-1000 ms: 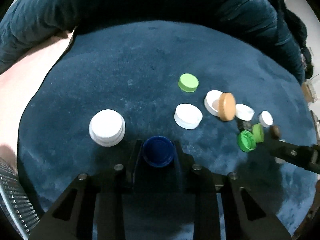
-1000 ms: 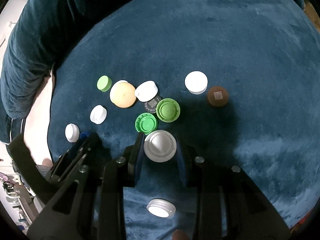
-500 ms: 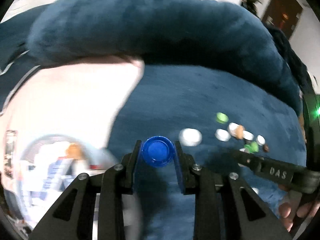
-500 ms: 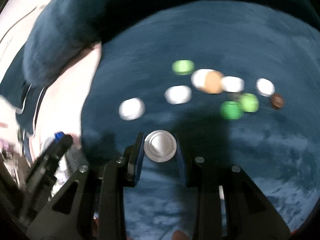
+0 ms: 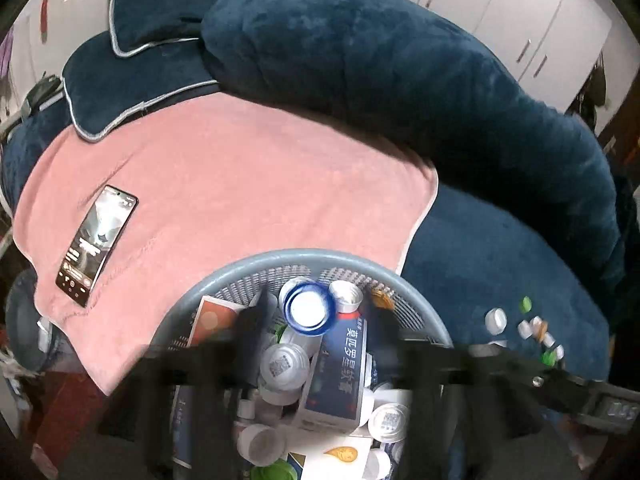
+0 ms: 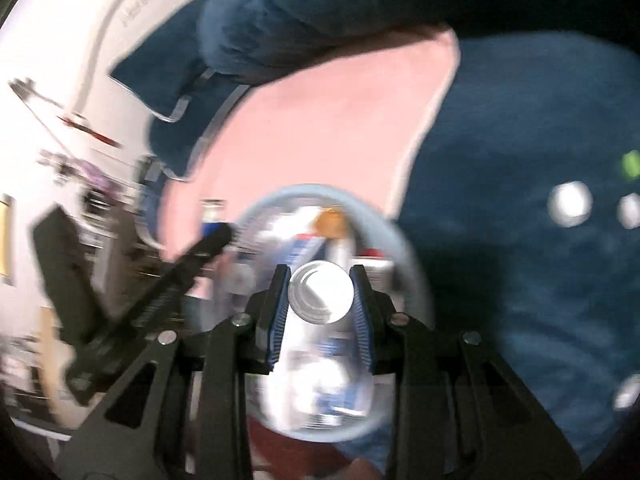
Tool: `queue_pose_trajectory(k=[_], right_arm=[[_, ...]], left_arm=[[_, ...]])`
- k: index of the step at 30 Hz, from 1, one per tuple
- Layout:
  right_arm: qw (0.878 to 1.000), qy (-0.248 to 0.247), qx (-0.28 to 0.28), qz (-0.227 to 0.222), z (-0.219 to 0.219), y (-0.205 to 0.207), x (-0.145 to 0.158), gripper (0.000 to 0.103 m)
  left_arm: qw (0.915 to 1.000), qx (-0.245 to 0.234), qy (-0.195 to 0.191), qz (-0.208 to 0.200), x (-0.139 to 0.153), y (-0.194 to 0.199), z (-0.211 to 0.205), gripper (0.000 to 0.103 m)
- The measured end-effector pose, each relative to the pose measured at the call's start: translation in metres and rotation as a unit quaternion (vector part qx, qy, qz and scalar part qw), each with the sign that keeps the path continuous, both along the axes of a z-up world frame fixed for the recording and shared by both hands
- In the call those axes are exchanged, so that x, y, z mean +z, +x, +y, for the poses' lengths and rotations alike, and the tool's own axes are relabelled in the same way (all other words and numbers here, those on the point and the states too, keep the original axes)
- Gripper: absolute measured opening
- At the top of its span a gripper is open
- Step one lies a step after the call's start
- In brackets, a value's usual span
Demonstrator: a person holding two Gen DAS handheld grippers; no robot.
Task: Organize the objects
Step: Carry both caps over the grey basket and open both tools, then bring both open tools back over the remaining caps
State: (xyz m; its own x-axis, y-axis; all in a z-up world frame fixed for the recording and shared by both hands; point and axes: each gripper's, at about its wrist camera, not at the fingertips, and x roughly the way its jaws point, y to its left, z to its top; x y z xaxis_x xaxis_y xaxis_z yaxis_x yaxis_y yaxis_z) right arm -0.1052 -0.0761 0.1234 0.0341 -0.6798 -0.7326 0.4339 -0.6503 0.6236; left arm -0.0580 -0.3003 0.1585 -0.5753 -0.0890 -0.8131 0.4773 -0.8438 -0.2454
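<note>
A grey-blue mesh basket (image 5: 320, 255) holds several caps and a blue-and-white box (image 5: 340, 368). My left gripper (image 5: 318, 308), blurred, hovers over it with its jaws opening. A blue cap (image 5: 308, 312) sits loose between the fingers, with a gap on each side. In the right wrist view my right gripper (image 6: 320, 272) is over the same basket (image 6: 312, 189). A silver cap (image 6: 322, 298) is between its pads, which still touch it as the jaws begin opening. Each gripper shows as a black bar in the other's view.
A pink towel (image 5: 240, 184) lies beyond the basket with a phone (image 5: 96, 246) on it. A large dark blue bolster (image 5: 400, 80) runs behind. Several loose caps (image 5: 496, 320) lie on the blue plush surface to the right.
Both grippers swung left and up, from the caps on the blue plush to over the basket. The left jaws have spread and let go of the blue cap.
</note>
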Motion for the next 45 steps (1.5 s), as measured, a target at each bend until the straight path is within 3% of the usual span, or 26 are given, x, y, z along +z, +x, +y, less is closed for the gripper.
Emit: queue_pose_trajectory(k=[1,2,3,4,7,11,17,35,45], right_arm=[[1.000,-0.011,-0.003,-0.010,0.000,-0.001,-0.001,0.058],[1.000,-0.019,-0.009,-0.010,0.000,-0.001,0.000,0.085],[1.000,-0.025,-0.018,-0.004,0.003,-0.001,0.002,0.100],[0.999,-0.020,-0.027,0.003,0.006,-0.001,0.004,0.102],[0.999,0.009,-0.036,0.028,0.014,-0.005,0.008,0.103],[0.995,0.064,-0.043,0.068,0.020,-0.011,0.007,0.103],[0.992,0.089,-0.059,0.061,0.041,-0.023,-0.006,0.103],[0.989,0.109,-0.082,0.049,0.085,-0.033,-0.017,0.103],[0.978,0.132,-0.159,0.024,0.155,-0.062,-0.033,0.103]], left_arm=[[1.0000,0.006,0.001,0.001,0.001,0.002,0.000,0.099],[0.9999,0.010,-0.002,0.003,0.002,0.004,0.000,0.102],[0.9999,0.011,-0.009,0.001,0.004,0.005,0.000,0.102],[0.9997,0.012,-0.020,-0.004,0.004,0.004,0.003,0.102],[0.9975,0.019,-0.064,-0.023,0.005,0.003,0.007,0.102],[0.9955,0.009,-0.088,-0.035,0.004,-0.001,0.015,0.102],[0.9928,-0.011,-0.110,-0.046,0.004,-0.009,0.033,0.102],[0.9890,-0.050,-0.128,-0.055,0.005,-0.026,0.072,0.102],[0.9865,-0.098,-0.121,-0.050,0.003,-0.041,0.111,0.102]])
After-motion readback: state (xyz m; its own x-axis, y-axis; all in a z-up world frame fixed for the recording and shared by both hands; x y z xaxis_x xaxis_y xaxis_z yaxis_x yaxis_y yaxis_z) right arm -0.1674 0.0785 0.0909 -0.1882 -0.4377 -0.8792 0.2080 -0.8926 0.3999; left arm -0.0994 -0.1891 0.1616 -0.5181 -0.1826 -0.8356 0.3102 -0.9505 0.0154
